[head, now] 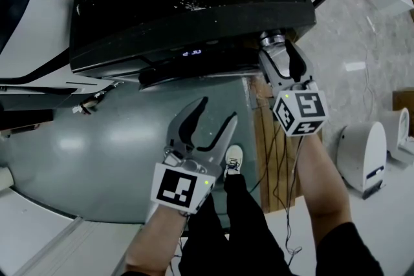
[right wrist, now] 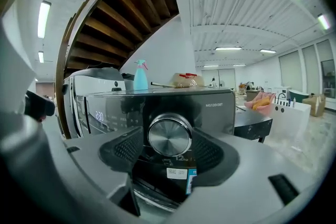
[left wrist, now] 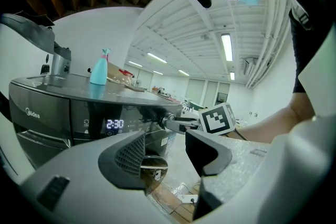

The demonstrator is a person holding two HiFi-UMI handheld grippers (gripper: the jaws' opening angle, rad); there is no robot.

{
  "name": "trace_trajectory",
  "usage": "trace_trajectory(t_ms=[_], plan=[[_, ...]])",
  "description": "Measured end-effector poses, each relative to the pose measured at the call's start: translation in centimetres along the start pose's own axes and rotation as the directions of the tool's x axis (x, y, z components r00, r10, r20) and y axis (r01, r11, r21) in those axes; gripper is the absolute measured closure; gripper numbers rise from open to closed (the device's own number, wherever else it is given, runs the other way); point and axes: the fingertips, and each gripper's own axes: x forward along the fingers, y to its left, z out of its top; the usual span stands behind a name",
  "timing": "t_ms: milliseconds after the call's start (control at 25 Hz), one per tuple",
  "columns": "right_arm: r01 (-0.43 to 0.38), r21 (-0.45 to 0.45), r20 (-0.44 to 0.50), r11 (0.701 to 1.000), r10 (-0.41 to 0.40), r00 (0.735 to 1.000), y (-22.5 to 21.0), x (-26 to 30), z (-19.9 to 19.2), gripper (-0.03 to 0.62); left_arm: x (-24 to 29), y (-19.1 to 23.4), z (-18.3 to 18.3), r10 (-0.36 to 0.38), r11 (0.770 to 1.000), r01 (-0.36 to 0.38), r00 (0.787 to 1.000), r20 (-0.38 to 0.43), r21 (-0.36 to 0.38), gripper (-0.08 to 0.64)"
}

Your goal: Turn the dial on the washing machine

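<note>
Dial point(right wrist: 169, 135) sits at the right end of the front panel of the washing machine point(head: 194, 3). My right hand-held gripper point(head: 278, 48) is clamped on it, one jaw at each side. My left hand-held gripper point(head: 218, 108) hangs open and empty before the door point(head: 97, 152).

silver dial point(right wrist: 169, 135), dark grey washing machine point(right wrist: 220, 113)
</note>
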Motion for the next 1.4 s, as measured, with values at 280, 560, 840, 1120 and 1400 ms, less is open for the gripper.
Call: trace_trajectory(t_ms=[280, 560, 840, 1120, 1400], plan=[[0.009, -0.115, -0.006, 0.993, -0.010, 1.000, 0.0, -0.1, -0.1, 0.316, 0.0, -0.1, -0.1, 0.000, 1.000, 0.000, 1.000, -0.001, -0.001, 0.339], [0.046, -0.502, -0.049, 0.864, -0.081, 0.995, 0.5, -0.2, 0.0, 0.302, 0.0, -0.1, -0.4, -0.001, 1.000, 0.001, 1.000, -0.001, -0.008, 0.339], [0.085, -0.562, -0.026, 0.823, -0.120, 0.992, 0.7, 0.3, -0.3, 0.324, 0.1, -0.3, -0.8, -0.009, 1.000, 0.009, 1.000, -0.007, -0.012, 0.339], [0.079, -0.459, -0.023, 0.885, -0.101, 0.995, 0.6, 0.2, -0.1, 0.327, 0.0, -0.2, -1.1, -0.007, 1.000, 0.007, 1.000, -0.012, -0.017, 0.339], [0.049, -0.195, -0.003, 0.980, -0.050, 0.999, 0.0, 0.3, 0.0, 0.325, -0.4, 0.2, -1.0, -0.004, 1.000, 0.004, 1.000, -0.008, -0.012, 0.339]])
